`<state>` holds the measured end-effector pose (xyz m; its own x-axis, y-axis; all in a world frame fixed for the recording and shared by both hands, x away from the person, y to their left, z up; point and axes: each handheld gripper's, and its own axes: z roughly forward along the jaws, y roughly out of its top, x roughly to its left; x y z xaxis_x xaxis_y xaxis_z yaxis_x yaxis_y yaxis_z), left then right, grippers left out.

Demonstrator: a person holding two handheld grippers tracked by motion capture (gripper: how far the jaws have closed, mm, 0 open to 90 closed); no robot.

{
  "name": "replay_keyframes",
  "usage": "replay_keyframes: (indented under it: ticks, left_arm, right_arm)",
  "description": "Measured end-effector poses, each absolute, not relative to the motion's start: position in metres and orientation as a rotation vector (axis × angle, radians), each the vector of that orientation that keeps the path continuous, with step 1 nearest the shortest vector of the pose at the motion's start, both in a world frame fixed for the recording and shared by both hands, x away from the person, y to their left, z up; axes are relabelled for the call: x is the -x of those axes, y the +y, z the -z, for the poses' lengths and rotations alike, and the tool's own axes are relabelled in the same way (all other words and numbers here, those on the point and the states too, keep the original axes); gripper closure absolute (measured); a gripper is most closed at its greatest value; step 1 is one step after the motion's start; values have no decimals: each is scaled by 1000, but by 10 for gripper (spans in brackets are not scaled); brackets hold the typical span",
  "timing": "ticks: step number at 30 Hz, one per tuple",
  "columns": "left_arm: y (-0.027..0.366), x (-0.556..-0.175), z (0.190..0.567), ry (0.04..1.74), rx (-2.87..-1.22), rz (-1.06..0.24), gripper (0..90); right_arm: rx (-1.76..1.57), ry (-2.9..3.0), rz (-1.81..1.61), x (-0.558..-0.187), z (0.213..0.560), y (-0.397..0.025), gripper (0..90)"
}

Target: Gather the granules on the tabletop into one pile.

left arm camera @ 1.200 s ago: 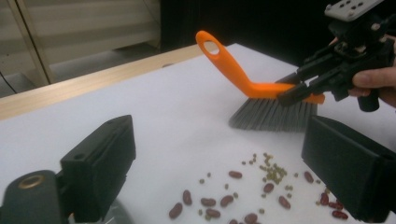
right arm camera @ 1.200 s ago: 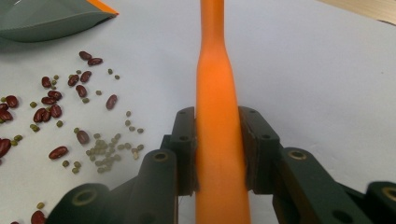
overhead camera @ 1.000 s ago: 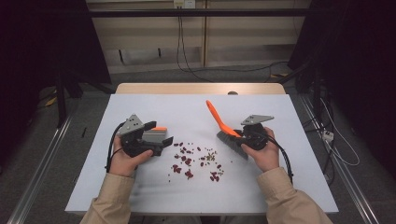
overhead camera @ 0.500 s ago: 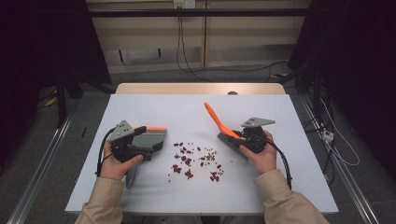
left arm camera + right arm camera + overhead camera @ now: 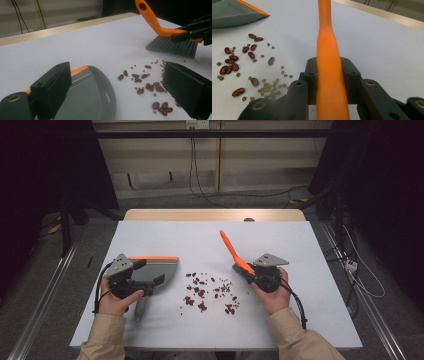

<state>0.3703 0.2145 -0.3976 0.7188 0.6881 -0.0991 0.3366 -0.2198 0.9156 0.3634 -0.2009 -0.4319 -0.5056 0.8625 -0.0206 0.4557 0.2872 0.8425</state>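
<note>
Dustpan [image 5: 159, 269] now flat on white table [image 5: 165, 240]

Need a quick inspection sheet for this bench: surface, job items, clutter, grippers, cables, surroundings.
Surface: white table, flat, on a wooden top.
Job's things: grey dustpan with orange edge; orange-handled brush; red and green beans scattered between them.
Clutter: nothing seen.
Grippers: left gripper open, over the dustpan; right gripper shut on the brush handle.
Cables: one trails from each gripper; more on the floor behind.
Surroundings: dark curtains, floor rails.
</note>
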Motion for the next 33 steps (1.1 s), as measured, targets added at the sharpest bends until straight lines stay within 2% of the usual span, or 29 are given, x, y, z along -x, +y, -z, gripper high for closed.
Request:
replay_keyframes:
  ticks: [16,33]
  left_arm:
    - [224,-366,401,812,-1830,-410,86]
    - [227,-365,402,807,-1834,-408,85]
  right_arm:
    - [-1120,1991,-1105,-340,441,-152,705]
    - [-1107,1991,-1177,-335,443,-128,703]
